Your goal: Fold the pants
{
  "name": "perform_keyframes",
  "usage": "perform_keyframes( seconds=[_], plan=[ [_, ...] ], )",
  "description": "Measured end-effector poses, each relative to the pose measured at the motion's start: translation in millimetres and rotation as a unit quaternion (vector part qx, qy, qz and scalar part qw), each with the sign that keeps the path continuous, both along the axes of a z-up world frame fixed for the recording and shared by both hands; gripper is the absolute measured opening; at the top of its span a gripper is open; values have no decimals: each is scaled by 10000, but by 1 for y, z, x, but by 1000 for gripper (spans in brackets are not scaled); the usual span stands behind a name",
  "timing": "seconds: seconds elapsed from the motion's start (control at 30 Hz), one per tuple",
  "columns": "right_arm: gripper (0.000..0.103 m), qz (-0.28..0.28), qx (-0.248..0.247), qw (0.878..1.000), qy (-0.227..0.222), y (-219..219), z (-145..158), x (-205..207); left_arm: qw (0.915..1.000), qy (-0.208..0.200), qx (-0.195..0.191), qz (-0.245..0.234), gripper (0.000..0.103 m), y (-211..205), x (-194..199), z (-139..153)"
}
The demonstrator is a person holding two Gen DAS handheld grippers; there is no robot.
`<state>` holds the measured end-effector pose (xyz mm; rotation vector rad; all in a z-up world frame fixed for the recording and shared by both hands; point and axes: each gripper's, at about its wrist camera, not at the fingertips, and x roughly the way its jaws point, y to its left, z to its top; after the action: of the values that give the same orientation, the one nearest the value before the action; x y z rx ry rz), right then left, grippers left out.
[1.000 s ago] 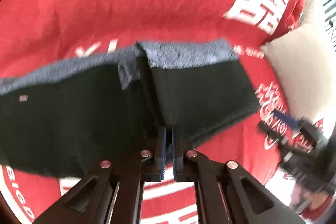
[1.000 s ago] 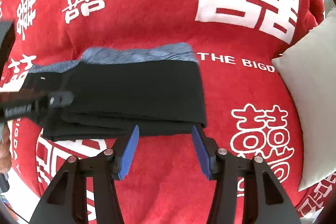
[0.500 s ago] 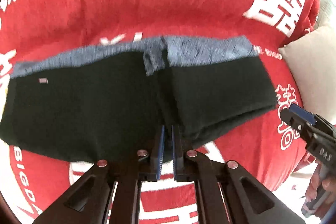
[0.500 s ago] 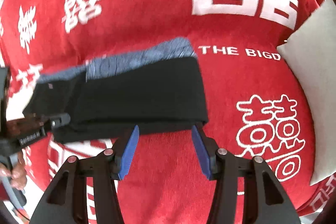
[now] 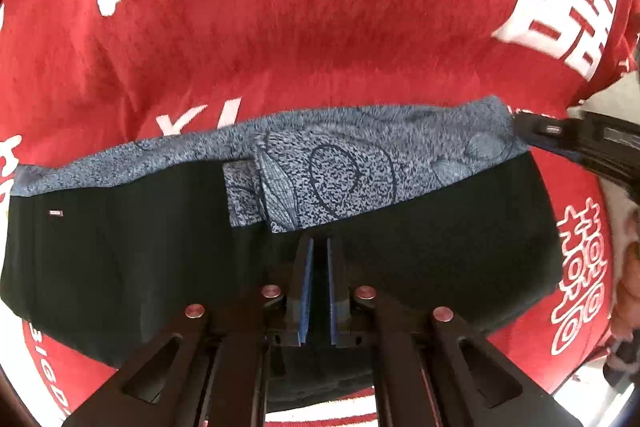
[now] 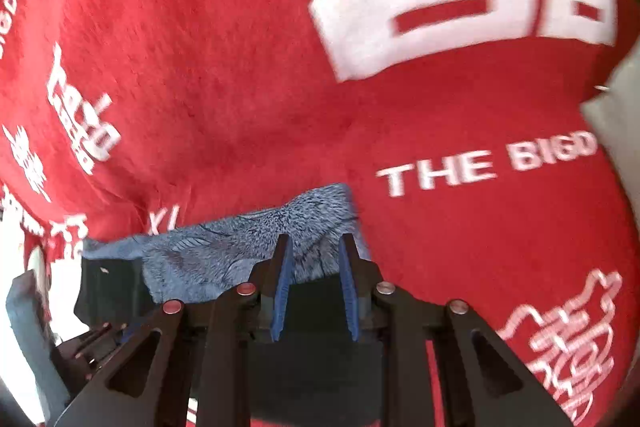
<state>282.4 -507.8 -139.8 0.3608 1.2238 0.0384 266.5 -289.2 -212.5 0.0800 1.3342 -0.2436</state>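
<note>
The right gripper (image 6: 314,283) is now over the blue edge of the pants (image 5: 440,247), not beside them. Its jaws are closing, with cloth between them. The left gripper (image 5: 318,283) sits further in on the pants. The blue flap looks bigger.

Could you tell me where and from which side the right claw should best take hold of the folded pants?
Grip the patterned blue band at the right-hand corner of the pants, coming down from above. There the stacked layers end in a free edge on the red blanket, and the right claw, its jaws closing, already straddles it.
</note>
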Motion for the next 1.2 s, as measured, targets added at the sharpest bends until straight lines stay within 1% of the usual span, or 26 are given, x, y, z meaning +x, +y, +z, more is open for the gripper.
perform_keyframes(
  seconds=[0.07,0.1,0.13,0.2,0.27,0.33,0.37,0.4,0.43,0.47,0.5,0.53,0.67,0.7,0.77,0.8,0.83,0.9,1.0,1.03,1.1,1.2],
  plan=[
    [26,222,-255,9990,295,11,-27,6,9997,-107,184,-101,6,-6,-3,-3],
    [26,336,-416,9985,144,16,-30,5,9997,-131,208,-93,6,-7,-4,-3],
    [26,435,-582,9973,54,22,-29,3,9997,-131,179,-47,6,-7,-4,-2],
    [26,601,-803,9950,14,31,-25,0,9999,-118,103,16,6,-5,-4,0],
    [26,690,-825,9942,22,35,-18,-5,9999,-126,-1,44,7,-3,-5,4],
    [26,664,-724,9952,-35,36,-9,-14,9998,-185,-71,53,7,-2,-6,12],
    [26,645,-663,9957,-69,37,-4,-21,9997,-208,-83,53,13,-2,-6,14],
    [26,624,-644,9959,-97,37,0,-27,9997,-234,-110,50,44,-2,-7,18],
    [26,590,-636,9962,-120,35,3,-35,9994,-329,-105,81,82,0,-7,22],
    [26,565,-613,9964,-120,35,6,-40,9990,-431,-92,106,88,0,-8,26],
    [26,544,-578,9968,-112,35,8,-46,9985,-522,-92,104,89,0,-10,31],
    [26,524,-542,9971,-107,34,12,-54,9986,-510,-119,67,89,0,-10,34],
    [26,566,-463,9973,5,36,21,-76,9995,-296,-80,100,89,-2,-12,41],
    [29,558,-442,9975,39,32,22,-79,9996,-255,-24,96,89,-3,-14,42],
    [50,521,-418,9976,158,30,24,-92,9997,-221,82,115,89,-3,-22,46],
    [69,481,-439,9977,190,29,25,-97,9997,-192,110,129,89,-2,-26,48],
    [78,411,-470,9979,185,28,27,-105,9997,-135,124,154,89,-1,-31,49],
    [79,386,-457,9980,212,25,30,-113,9996,-31,146,228,89,3,-40,49],
    [82,437,-540,9965,462,24,27,-120,9993,168,37,338,89,11,-53,47],
    [82,495,-625,9953,553,27,27,-122,9990,214,23,396,89,15,-60,46],
    [82,601,-746,9937,587,34,27,-125,9986,239,71,470,89,23,-68,46],
    [86,981,-1096,9875,568,55,30,-127,9972,294,196,665,89,43,-83,45]
  ],
)
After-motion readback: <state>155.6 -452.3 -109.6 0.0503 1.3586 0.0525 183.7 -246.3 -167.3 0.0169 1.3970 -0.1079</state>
